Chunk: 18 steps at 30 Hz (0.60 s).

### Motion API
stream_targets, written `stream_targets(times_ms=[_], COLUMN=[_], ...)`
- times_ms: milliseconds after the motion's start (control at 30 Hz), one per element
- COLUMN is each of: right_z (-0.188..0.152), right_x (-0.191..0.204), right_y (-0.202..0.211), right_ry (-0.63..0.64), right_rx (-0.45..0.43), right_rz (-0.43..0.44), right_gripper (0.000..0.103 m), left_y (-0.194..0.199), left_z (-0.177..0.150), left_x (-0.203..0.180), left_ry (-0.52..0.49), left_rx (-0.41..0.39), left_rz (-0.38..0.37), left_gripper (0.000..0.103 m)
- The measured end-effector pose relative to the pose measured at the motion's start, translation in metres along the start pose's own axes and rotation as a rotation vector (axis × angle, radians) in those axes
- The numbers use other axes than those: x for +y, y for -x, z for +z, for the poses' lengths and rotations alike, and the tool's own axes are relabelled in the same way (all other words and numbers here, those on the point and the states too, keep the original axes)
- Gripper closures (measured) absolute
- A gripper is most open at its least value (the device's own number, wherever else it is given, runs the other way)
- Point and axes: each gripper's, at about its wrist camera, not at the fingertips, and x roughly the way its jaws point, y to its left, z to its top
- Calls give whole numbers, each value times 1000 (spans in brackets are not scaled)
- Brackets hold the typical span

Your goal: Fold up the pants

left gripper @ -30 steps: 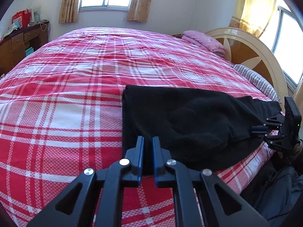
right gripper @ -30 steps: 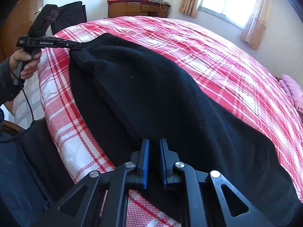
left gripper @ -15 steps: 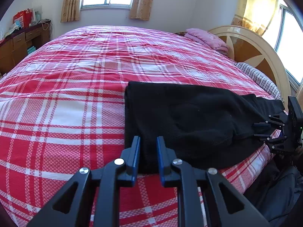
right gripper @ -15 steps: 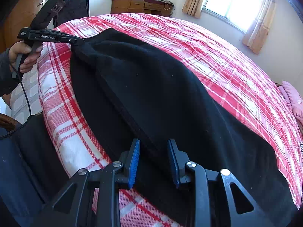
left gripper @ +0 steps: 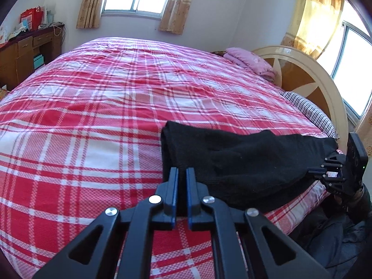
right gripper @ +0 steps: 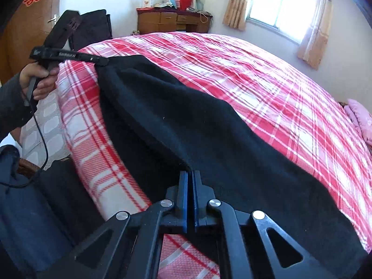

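Observation:
Black pants [left gripper: 237,162] lie along the near edge of a bed with a red and white plaid cover [left gripper: 116,107]. My left gripper [left gripper: 182,174] is shut on one end of the pants, its blue pads close together on the cloth. My right gripper [right gripper: 190,176] is shut on the near edge of the pants [right gripper: 186,121] at the other end and lifts it slightly. Each gripper shows in the other's view, pinching the cloth: the right gripper [left gripper: 318,169] at far right, the left gripper [right gripper: 102,61] at upper left in a hand.
A curved wooden headboard [left gripper: 309,79] and a pink folded cloth [left gripper: 248,61] are at the bed's head. A wooden desk [right gripper: 172,22] with red bags stands by the wall. Dark bags [left gripper: 337,237] lie on the floor beside the bed.
Both grippers opened slightly half a second ago and have closed again on the pants. The near edge of the cloth now rises off the bed.

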Motion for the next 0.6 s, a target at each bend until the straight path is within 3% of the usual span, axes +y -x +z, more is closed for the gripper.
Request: stream_targets(times_ms=[200, 300, 433, 533, 600], right_z=[-13, -19, -17, -22, -23], right_x=[15, 8, 4, 4, 0], right_y=[-24, -34, -31, -25, -19], right_ry=[47, 7, -6, 3, -10], right_rx=[89, 89, 95, 101, 96], right_rz=[24, 39, 78, 83, 73], right_gripper=[100, 99, 95, 83, 81], left_y=[-25, -25, -16, -6, 2], left_z=[-15, -18, -15, -10, -6], left_x=[11, 10, 12, 12, 9], left_ry=[2, -15, -31, -57, -78], left_rx=[78, 61, 47, 16, -12], left_rz=[39, 43, 89, 152, 191], left_gripper=[96, 94, 74, 73, 73])
